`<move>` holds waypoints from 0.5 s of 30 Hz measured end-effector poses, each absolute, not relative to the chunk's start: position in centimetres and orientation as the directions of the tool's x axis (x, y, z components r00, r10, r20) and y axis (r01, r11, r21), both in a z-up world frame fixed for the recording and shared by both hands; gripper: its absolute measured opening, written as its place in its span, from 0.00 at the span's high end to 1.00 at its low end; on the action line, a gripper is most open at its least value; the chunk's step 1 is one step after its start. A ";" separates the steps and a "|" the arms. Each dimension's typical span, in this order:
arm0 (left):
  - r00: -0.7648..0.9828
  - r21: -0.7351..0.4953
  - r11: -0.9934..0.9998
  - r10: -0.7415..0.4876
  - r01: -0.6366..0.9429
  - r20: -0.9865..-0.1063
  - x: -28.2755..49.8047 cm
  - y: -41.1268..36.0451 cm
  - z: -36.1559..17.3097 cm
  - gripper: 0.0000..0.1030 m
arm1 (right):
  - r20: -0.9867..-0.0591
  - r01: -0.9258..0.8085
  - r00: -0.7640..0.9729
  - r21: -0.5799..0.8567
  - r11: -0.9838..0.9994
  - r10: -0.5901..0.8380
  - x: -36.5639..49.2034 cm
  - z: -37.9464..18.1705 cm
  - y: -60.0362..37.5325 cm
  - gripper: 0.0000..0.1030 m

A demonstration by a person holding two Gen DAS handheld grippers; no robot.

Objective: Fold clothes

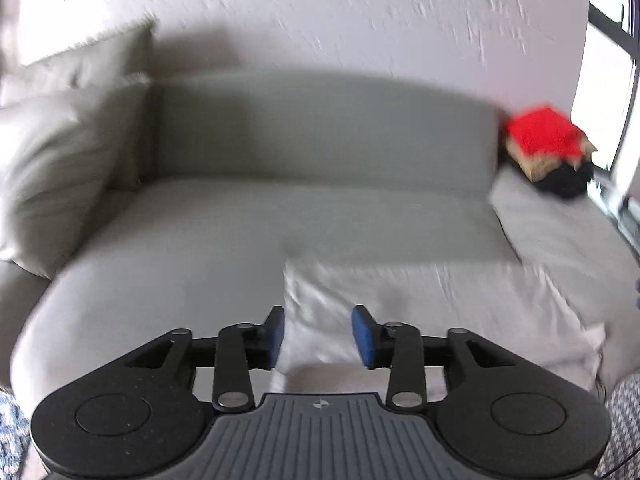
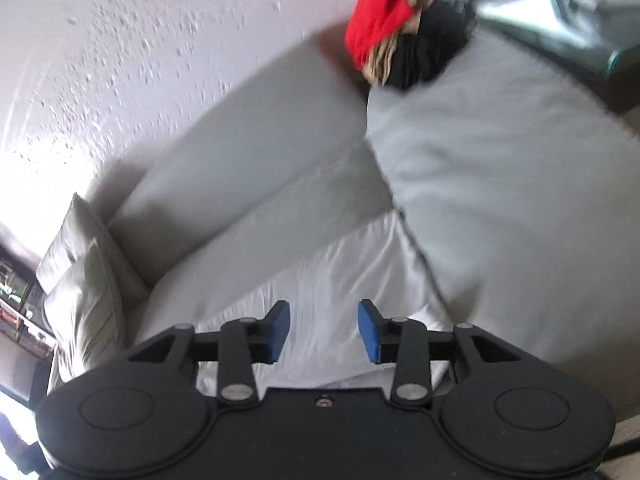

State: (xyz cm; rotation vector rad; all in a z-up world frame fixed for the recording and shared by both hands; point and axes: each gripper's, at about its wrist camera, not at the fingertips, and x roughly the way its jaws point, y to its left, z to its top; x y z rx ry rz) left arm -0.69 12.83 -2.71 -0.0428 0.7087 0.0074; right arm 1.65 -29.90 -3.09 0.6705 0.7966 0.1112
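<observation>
My left gripper (image 1: pixel 318 336) and right gripper (image 2: pixel 324 332): jaws apart, nothing clamped. White garment (image 1: pixel 420 312) lies folded flat on grey sofa (image 1: pixel 180 240). Clothes pile (image 1: pixel 552 152) at far end apparently unfolded; judged remaining.

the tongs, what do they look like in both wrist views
Both the left tongs and right tongs match: matte black linkage arms with silver pivot pins, blue pads on the fingertips, and two round black discs at the base. The left's centre plate is ribbed grey.
</observation>
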 end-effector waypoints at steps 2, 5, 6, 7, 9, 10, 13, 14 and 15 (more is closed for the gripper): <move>0.710 -0.023 1.000 -0.028 0.016 -0.704 1.1 10.9 -5.0 0.62 | -0.656 0.175 0.659 0.609 0.774 0.367 3.1 -5.3 -28.9 0.65; 0.672 -0.004 0.999 -0.038 0.052 -0.739 3.2 8.3 -7.3 0.55 | -0.688 0.175 0.610 0.601 0.780 0.393 5.3 -7.6 -27.2 0.66; 0.668 0.000 0.998 -0.041 0.061 -0.743 3.9 7.7 -7.8 0.52 | -0.696 0.171 0.598 0.596 0.785 0.398 5.9 -8.1 -26.7 0.67; 0.664 0.004 0.998 -0.043 0.069 -0.746 4.6 7.1 -8.2 0.47 | -0.704 0.167 0.586 0.590 0.790 0.402 6.6 -8.6 -26.2 0.69; 0.653 0.010 0.996 -0.048 0.086 -0.756 6.2 6.3 -9.1 0.37 | -0.715 0.153 0.571 0.576 0.803 0.404 8.1 -9.0 -25.5 0.71; 0.647 0.013 0.995 -0.052 0.095 -0.761 7.1 5.8 -9.4 0.36 | -0.723 0.157 0.563 0.569 0.807 0.401 8.8 -9.3 -25.3 0.73; 0.624 0.028 0.992 -0.053 0.120 -0.779 9.1 4.7 -10.1 0.36 | -0.744 0.156 0.540 0.549 0.821 0.394 10.4 -9.7 -24.7 0.75; 0.618 0.033 0.991 -0.055 0.130 -0.784 9.7 4.5 -10.3 0.37 | -0.755 0.158 0.527 0.539 0.827 0.391 11.0 -9.9 -24.6 0.75; 0.612 0.039 0.990 -0.054 0.137 -0.789 10.2 4.3 -10.6 0.40 | -0.766 0.161 0.513 0.529 0.833 0.387 11.6 -10.1 -24.5 0.75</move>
